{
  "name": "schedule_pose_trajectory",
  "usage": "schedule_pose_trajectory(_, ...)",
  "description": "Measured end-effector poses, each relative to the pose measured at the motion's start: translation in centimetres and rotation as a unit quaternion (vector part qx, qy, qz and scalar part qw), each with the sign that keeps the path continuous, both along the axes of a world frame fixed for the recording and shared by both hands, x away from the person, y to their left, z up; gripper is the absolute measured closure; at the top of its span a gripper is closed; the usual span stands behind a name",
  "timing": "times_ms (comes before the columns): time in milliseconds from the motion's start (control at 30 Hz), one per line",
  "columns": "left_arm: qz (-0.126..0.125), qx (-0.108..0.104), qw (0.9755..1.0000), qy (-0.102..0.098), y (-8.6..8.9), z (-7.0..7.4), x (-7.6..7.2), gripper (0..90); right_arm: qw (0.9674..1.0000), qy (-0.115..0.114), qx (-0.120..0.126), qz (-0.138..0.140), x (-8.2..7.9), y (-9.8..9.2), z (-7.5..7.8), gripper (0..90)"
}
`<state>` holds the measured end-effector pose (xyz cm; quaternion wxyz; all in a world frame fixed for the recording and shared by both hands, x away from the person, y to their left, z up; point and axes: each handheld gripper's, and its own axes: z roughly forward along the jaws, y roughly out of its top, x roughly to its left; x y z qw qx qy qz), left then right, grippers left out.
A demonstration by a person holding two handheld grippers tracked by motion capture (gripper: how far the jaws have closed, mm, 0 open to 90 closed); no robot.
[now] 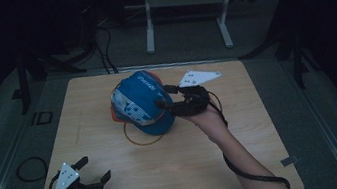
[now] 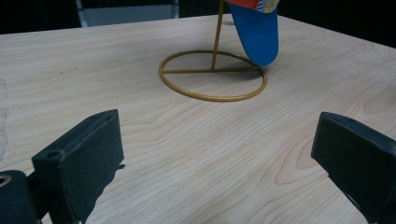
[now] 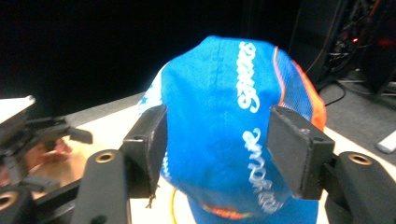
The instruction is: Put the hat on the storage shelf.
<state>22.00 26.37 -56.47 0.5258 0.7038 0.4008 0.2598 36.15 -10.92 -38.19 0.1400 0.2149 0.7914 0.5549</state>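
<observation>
A dim lab or recording room. A bare wooden desk (image 1: pixel 168 175) stands on grey carpet. Cables (image 1: pixel 107 53) and a white equipment frame (image 1: pixel 183 1) sit behind it.

Light wood table (image 1: pixel 119 182); gold wire stand (image 2: pixel 212 77) on it.

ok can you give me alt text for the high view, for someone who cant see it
A blue fabric cap with white lettering and orange trim sits on a thin gold wire stand with a ring base on a pale wooden table. The right tool, held in a hand, has its jaws open at the cap's side. The left tool rests open near the table's front left corner.
</observation>
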Motion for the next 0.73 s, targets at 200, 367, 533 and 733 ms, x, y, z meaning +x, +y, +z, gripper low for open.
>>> schedule_pose_trajectory(200,-0.001,0.004,1.0,0.001,0.0,0.0,0.0,2.6,0.9999,0.0,-0.003,0.016,-1.1,-1.0,-1.1,30.5)
schedule_pose_trajectory(367,-0.001,0.001,1.0,0.001,0.0,0.0,0.1,2.6,0.9997,0.013,0.007,0.019,-1.5,-1.7,-2.1,26.4)
schedule_pose_trajectory(533,-0.001,0.001,1.0,0.001,0.0,0.0,0.1,2.6,0.9995,0.023,-0.001,0.021,-1.7,-2.1,-3.4,21.5)
schedule_pose_trajectory(733,-0.001,0.001,1.0,0.002,-0.1,0.0,0.1,2.6,0.9996,0.018,-0.002,0.022,-1.7,-2.2,-3.9,18.4)
